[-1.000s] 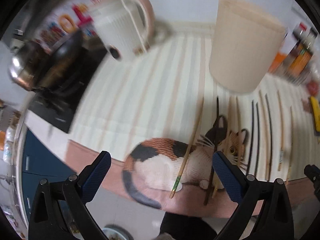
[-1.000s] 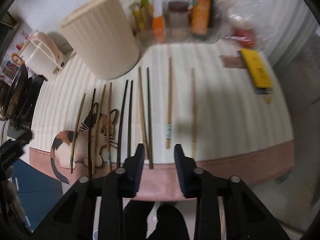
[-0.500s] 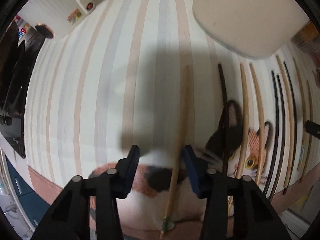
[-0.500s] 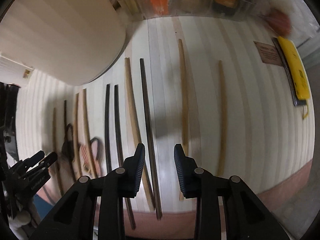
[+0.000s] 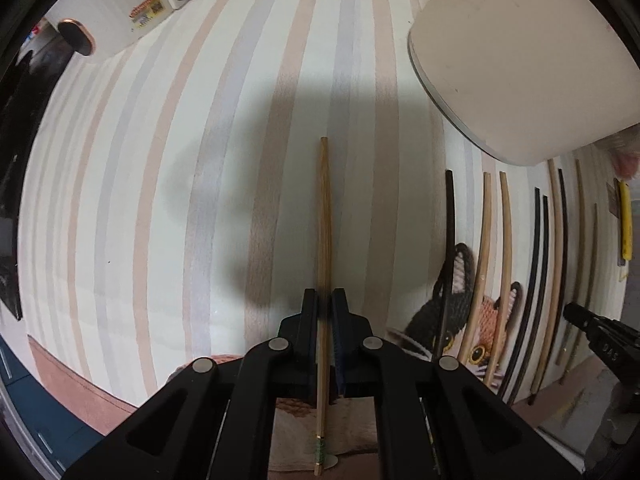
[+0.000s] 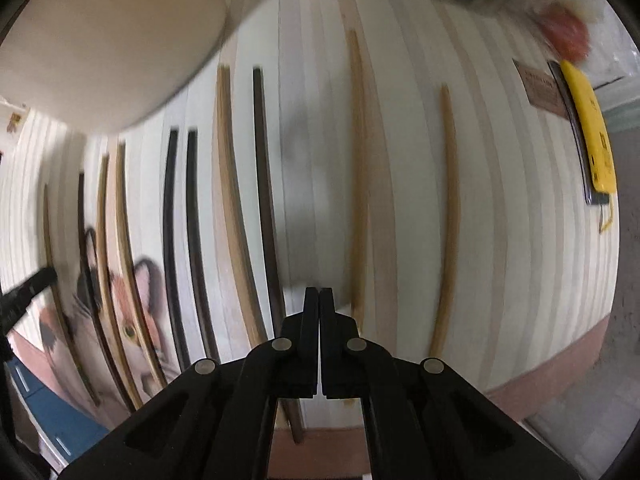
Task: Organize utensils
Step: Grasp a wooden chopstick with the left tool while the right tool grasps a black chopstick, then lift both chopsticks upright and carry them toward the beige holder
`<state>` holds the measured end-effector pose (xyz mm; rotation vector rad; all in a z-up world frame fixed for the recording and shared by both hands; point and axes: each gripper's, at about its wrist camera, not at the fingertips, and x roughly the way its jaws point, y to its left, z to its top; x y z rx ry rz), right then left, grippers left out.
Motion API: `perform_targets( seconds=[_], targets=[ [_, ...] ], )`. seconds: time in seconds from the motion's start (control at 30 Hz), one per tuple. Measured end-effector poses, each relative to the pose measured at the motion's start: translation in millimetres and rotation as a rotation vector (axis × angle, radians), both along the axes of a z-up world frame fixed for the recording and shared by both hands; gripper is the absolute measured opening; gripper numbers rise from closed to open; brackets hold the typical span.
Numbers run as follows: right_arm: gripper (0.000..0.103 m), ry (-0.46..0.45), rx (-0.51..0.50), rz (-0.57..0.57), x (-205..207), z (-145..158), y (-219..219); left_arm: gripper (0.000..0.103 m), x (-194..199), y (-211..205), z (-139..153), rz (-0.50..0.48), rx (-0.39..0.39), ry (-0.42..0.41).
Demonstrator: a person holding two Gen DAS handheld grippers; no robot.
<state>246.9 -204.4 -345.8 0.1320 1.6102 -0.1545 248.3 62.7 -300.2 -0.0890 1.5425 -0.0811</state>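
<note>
My left gripper (image 5: 324, 300) points straight down at a striped mat (image 5: 160, 200). Its jaws are closing and the pads press on a light wooden chopstick (image 5: 325, 220) that lies flat along the stripes. More chopsticks, dark (image 5: 450, 240) and light (image 5: 486, 240), lie in a row to its right. My right gripper (image 6: 319, 296) hangs over that row between a dark chopstick (image 6: 264, 200) and a light one (image 6: 358, 160). Its jaws are closing to shut, with nothing between them. A beige ribbed container (image 5: 520, 60) stands behind the row.
A white kettle (image 5: 132, 0) stands at the mat's far left, beside a black stove (image 5: 12, 160). A yellow flat object (image 6: 592, 140) lies at the far right. Jars and packets (image 6: 568, 32) line the back. The mat's pink front edge (image 6: 560, 372) is close.
Both grippers have dropped towards the mat and tilted to point down. The left jaws went from wide open to pressing on the light chopstick. The right jaws closed on nothing.
</note>
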Motion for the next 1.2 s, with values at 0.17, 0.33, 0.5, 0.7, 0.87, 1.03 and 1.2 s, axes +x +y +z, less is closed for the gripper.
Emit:
perform_targets(
  seconds=[0.17, 0.33, 0.5, 0.7, 0.87, 1.03, 1.2],
  targets=[
    [0.002, -0.035, 0.122, -0.088, -1, 11, -8, 0.018, 0, 11, 5, -0.019, -0.047, 0.018],
    [0.026, -0.080, 0.148, -0.105, 14, 24, -8, 0.026, 2, -4, 3, -0.065, -0.004, 0.005],
    [0.025, -0.044, 0.085, -0.078, 26, 14, 6, 0.026, -4, -23, 10, -0.079, 0.039, -0.009],
    [0.005, -0.025, 0.008, -0.044, 17, 6, 31, 0.026, -4, -52, 7, -0.071, 0.058, -0.012],
    [0.005, 0.040, 0.005, -0.015, -9, 13, 33, 0.008, 1, -60, 9, -0.054, 0.074, -0.016],
    [0.007, 0.088, -0.009, 0.034, -7, 3, 27, 0.008, 6, -67, 6, -0.033, 0.083, -0.008],
    [0.007, 0.176, -0.011, 0.074, 14, -10, 36, 0.010, 10, -74, 2, -0.055, 0.112, -0.001]
  ],
)
